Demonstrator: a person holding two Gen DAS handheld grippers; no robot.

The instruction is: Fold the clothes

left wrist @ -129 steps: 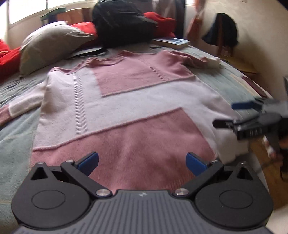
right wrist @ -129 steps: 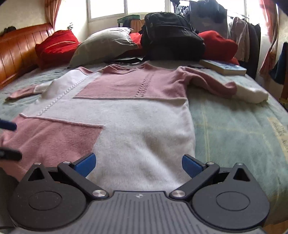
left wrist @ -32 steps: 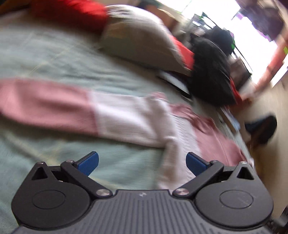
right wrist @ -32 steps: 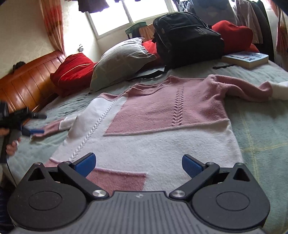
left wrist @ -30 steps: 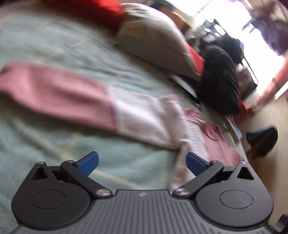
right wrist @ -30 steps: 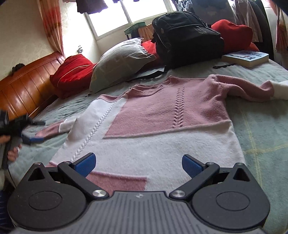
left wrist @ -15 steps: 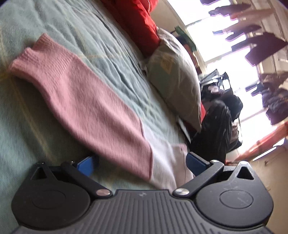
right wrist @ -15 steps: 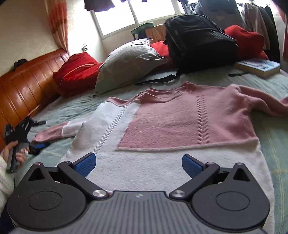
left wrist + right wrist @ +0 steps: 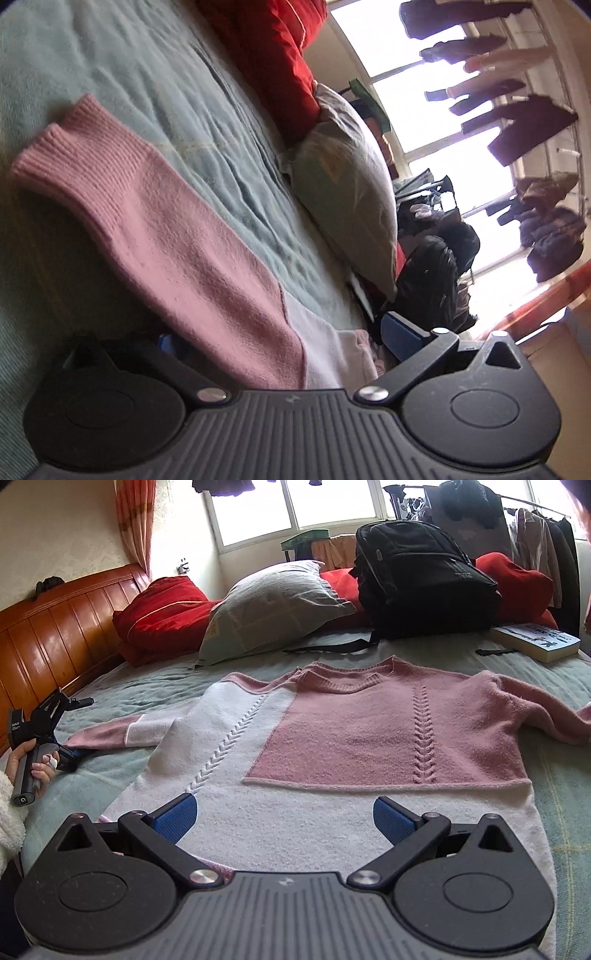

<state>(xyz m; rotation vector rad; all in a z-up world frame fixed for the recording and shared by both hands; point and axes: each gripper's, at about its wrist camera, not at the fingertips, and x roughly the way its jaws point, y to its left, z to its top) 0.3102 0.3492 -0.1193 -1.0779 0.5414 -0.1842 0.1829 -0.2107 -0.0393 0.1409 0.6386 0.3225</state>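
Pink-and-white knit sweater [image 9: 332, 746] is lying flat, front up, spread across the middle of the bed [image 9: 561, 786], neckline toward the far edge where the pillows sit. Nothing is folded yet: body fully open, both sleeves out to the sides. All folds are still to do.

Left sleeve [image 9: 177, 240] is stretching toward the headboard-side edge of the bed. Left gripper [image 9: 280, 338] is set over it, fingers wide apart, one below the sleeve and one above; the cloth is lying between them, not yet pinched. Judgement: sleeve pickup is the step in hand, first of the fold.

Right gripper [image 9: 282, 818] is hovering over the white lower body near the hem, jaws spread, gripping nothing.

Materials: fuzzy soft knit, pink and white blocks, raised braid lines down the front, ribbed cuff [image 9: 55, 144] and collar. Likely limp and stretchy; should drape when lifted.

Bedspread is pale green and quilted. Grey pillow [image 9: 273, 605], red cushions [image 9: 162, 616], black backpack [image 9: 421, 576] and a book [image 9: 535, 642] are lining the far edge, clear of the sweater.
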